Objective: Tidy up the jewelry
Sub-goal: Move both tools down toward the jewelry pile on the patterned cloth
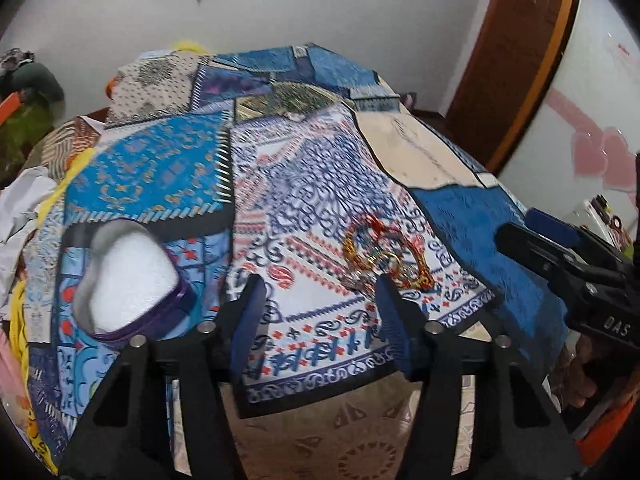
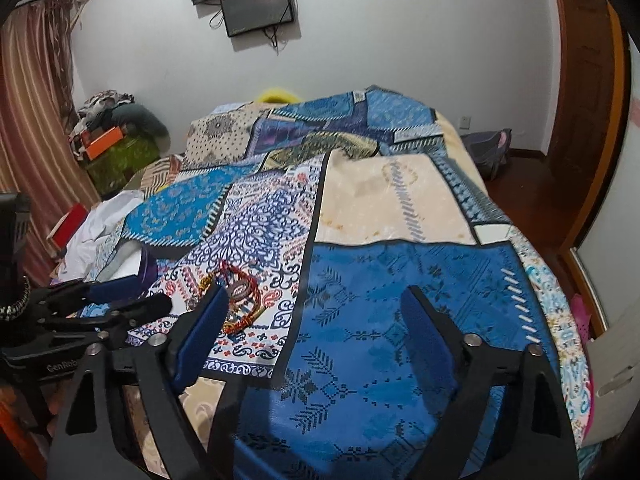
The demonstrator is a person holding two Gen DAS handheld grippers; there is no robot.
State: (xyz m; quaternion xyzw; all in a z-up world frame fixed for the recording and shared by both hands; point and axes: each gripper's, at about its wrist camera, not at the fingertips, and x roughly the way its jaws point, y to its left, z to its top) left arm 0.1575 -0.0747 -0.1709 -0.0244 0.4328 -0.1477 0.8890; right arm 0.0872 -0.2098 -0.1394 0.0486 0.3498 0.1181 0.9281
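Bed under patchwork bedspread (image 1: 472, 216), blue and white patterned panels. Heap of bracelets (image 1: 386, 254), red, gold and beaded, on white-and-navy panel near front edge. Heart-shaped box (image 1: 128, 276), purple wall, white lining, lies left of heap, apart. Left gripper (image 1: 320, 300) fingers parted, nothing between; heap just beyond right fingertip. Right gripper (image 2: 316, 316) spread wide over blue panel, empty; bracelets (image 2: 236, 300) beside its left finger.

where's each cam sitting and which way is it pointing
Left wrist: on the left gripper, tilted down along its open fingers at the bracelets on the bed; box to the left, right gripper entering from the right.
Right wrist: on the right gripper, tilted down over the bed; left gripper at the left edge.
Shared: bed, bracelets, box, each other's gripper.
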